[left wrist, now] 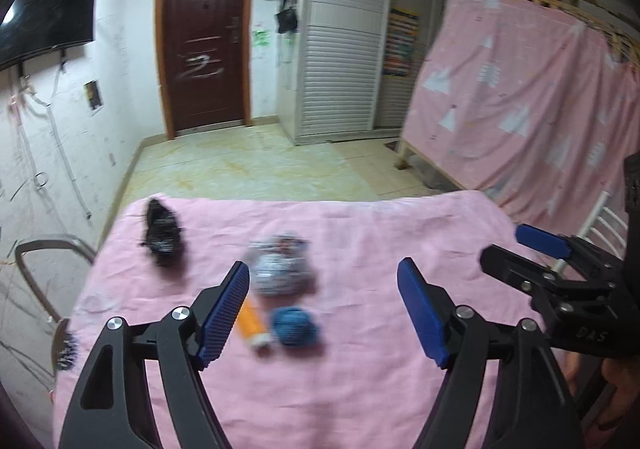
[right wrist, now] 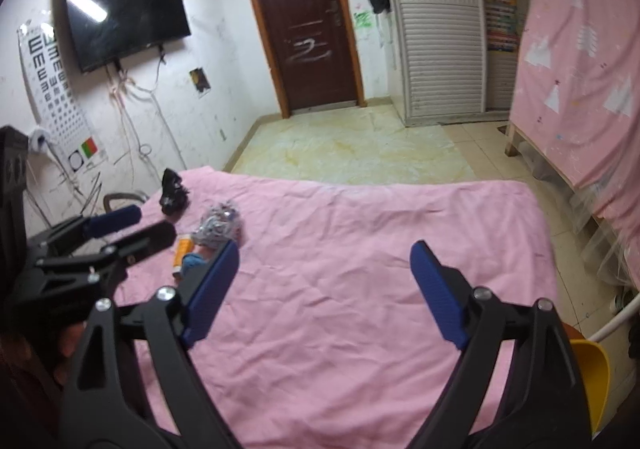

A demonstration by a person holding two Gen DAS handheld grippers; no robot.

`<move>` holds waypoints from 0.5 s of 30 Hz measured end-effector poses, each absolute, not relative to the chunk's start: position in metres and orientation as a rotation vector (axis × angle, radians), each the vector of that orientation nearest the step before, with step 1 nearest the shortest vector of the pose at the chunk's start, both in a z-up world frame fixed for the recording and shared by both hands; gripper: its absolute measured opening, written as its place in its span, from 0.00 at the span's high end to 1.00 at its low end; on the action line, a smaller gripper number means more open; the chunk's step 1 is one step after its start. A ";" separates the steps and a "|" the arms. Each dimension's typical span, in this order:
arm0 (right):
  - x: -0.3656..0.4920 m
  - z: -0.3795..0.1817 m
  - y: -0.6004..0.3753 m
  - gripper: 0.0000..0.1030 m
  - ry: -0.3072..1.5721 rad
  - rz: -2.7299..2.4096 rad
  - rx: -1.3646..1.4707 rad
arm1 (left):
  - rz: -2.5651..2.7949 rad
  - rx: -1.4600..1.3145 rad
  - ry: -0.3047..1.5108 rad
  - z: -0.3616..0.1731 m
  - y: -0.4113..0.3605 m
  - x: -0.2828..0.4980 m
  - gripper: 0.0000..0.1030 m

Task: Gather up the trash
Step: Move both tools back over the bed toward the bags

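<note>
Several pieces of trash lie on a table under a pink cloth (left wrist: 360, 241). A black crumpled bag (left wrist: 162, 237) sits far left, a silvery crumpled wrapper (left wrist: 280, 269) in the middle, an orange tube (left wrist: 252, 323) and a blue crumpled ball (left wrist: 296, 327) nearer me. My left gripper (left wrist: 324, 313) hovers open above the cloth, the tube and ball between and just beyond its blue pads, untouched. My right gripper (right wrist: 324, 285) stands open over bare cloth, right of the trash: the bag (right wrist: 173, 193), wrapper (right wrist: 218, 227), tube (right wrist: 182, 251). Each gripper shows in the other's view, the right (left wrist: 528, 249) and the left (right wrist: 132, 227).
A metal chair (left wrist: 48, 257) stands left of the table and a yellow container (right wrist: 592, 373) at its right side. A pink sheet (left wrist: 520, 97) hangs over a wooden frame on the right. Beyond the table lie tiled floor (right wrist: 360, 149), a brown door (left wrist: 204, 45) and a wall television (right wrist: 124, 17).
</note>
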State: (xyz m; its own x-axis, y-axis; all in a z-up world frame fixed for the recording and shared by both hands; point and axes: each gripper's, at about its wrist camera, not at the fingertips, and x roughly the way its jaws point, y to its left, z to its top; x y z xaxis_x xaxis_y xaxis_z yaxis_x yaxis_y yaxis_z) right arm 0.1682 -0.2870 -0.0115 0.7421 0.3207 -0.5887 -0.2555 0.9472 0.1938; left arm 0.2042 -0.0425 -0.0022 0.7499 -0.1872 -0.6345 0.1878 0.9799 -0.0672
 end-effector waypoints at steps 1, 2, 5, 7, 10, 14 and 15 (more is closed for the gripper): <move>0.171 -0.013 -0.280 0.19 0.669 0.325 0.095 | -0.185 -0.002 0.695 -0.003 -0.031 0.209 0.34; 0.174 -0.013 -0.274 0.19 0.674 0.331 0.087 | -0.173 -0.004 0.695 -0.003 -0.026 0.211 0.34; 0.185 -0.017 -0.252 0.19 0.698 0.352 0.054 | -0.136 -0.008 0.696 -0.003 -0.004 0.221 0.34; 0.190 -0.017 -0.241 0.19 0.706 0.365 0.037 | -0.115 -0.012 0.697 -0.003 0.009 0.227 0.34; 0.197 -0.019 -0.222 0.18 0.717 0.390 0.015 | -0.087 -0.022 0.703 -0.005 0.022 0.237 0.34; 0.206 -0.019 -0.201 0.18 0.731 0.413 -0.013 | -0.057 -0.052 0.719 -0.010 0.038 0.251 0.33; 0.208 -0.019 -0.196 0.18 0.734 0.417 -0.017 | -0.048 -0.061 0.726 -0.011 0.043 0.257 0.33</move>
State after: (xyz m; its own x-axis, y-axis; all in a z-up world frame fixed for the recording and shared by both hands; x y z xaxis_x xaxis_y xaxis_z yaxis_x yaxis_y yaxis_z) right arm 0.2076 -0.1960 -0.0192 0.6643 0.3637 -0.6530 -0.3754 0.9178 0.1292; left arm 0.2565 0.0430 -0.0112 0.7470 -0.0654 -0.6616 0.0232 0.9971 -0.0725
